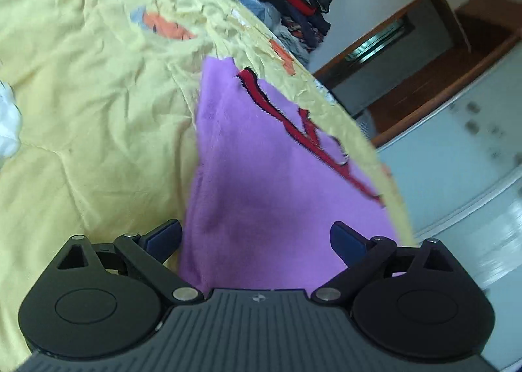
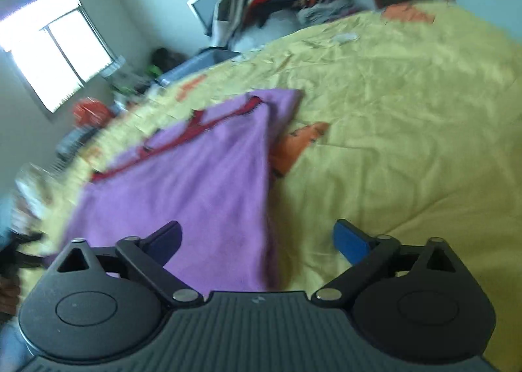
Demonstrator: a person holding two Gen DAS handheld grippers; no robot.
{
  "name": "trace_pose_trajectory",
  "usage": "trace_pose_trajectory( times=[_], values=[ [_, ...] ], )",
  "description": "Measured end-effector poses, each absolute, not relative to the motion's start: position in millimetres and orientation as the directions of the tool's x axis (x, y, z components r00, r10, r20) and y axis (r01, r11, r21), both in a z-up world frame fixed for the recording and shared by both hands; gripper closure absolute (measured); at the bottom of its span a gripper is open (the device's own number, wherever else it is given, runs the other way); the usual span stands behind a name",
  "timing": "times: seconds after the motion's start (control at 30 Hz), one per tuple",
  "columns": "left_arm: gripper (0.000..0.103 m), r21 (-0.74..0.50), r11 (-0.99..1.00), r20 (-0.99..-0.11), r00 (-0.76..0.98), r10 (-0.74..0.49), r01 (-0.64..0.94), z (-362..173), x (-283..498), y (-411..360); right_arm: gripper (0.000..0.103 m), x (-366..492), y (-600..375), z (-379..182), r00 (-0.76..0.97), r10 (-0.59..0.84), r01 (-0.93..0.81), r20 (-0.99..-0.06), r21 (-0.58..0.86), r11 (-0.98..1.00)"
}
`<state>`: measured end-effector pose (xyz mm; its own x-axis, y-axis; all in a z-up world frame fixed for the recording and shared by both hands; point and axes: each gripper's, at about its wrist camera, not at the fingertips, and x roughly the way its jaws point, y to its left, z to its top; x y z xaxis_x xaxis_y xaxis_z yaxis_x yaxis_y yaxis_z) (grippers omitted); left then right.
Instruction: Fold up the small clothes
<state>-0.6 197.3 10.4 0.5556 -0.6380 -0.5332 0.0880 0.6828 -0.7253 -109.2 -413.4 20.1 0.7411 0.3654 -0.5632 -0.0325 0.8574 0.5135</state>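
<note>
A fuzzy purple fleece garment with red-and-black trim lies flat on the wrinkled yellow quilted bedspread. Left gripper and right gripper fingers spread wide, pinching nothing.

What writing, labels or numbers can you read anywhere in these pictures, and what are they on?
No readable words or numbers in either view.
Left gripper: a small pale emblem on its ribbed body, a symbol, not letters.
Right gripper: the same kind of mark, too small to read.
Purple garment: red trim only, no print.
Yellow bedspread: orange patches with dark marks, too blurred to read.
</note>
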Motion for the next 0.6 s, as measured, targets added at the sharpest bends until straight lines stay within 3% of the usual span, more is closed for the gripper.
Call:
trace_pose_trajectory(
  times=[0.07,0.1,0.2,0.27,0.3,0.33,0.37,0.43,0.6],
  values=[
    [0.012,-0.766,0.640,-0.523,0.522,-0.673,0.057,7.3,4.3,199.0,0.013,-102.4,-408.8,18.7,0.718,0.435,-0.078,-0.543,0.559,0.826],
    [0.015,-0.780,0.624,-0.523,0.502,-0.689,0.044,6.7,5.4,199.6,0.023,-99.8,-403.5,18.1,0.700,0.468,-0.099,-0.539,0.576,0.811],
    [0.029,-0.807,0.590,-0.521,0.439,-0.732,0.025,-0.5,5.6,199.8,0.024,-92.8,-387.2,18.2,0.659,0.528,-0.152,-0.536,0.592,0.791],
    [0.055,-0.836,0.547,-0.513,0.399,-0.760,-0.034,-9.8,8.0,204.8,0.026,-87.3,-386.1,16.7,0.648,0.553,-0.147,-0.523,0.627,0.765],
    [0.091,-0.839,0.540,-0.525,0.374,-0.765,-0.074,-16.6,9.1,205.2,0.042,-84.2,-385.6,15.6,0.644,0.562,-0.145,-0.519,0.639,0.756],
    [0.094,-0.835,0.538,-0.542,0.351,-0.764,-0.117,-26.3,10.9,204.9,0.069,-80.3,-383.9,13.9,0.634,0.566,-0.139,-0.527,0.642,0.754],
    [0.094,-0.848,0.514,-0.523,0.354,-0.775,-0.129,-33.0,12.2,204.6,0.080,-75.9,-381.8,10.3,0.624,0.562,-0.122,-0.543,0.643,0.757],
    [0.093,-0.850,0.511,-0.519,0.367,-0.772,-0.126,-33.3,15.6,204.1,0.088,-70.3,-381.5,2.5,0.616,0.579,-0.104,-0.534,0.673,0.732],
    [0.095,-0.821,0.568,-0.542,0.399,-0.740,-0.062,-9.8,9.7,198.7,0.091,-71.9,-383.6,7.4,0.638,0.575,-0.067,-0.511,0.708,0.703]
  ],
)
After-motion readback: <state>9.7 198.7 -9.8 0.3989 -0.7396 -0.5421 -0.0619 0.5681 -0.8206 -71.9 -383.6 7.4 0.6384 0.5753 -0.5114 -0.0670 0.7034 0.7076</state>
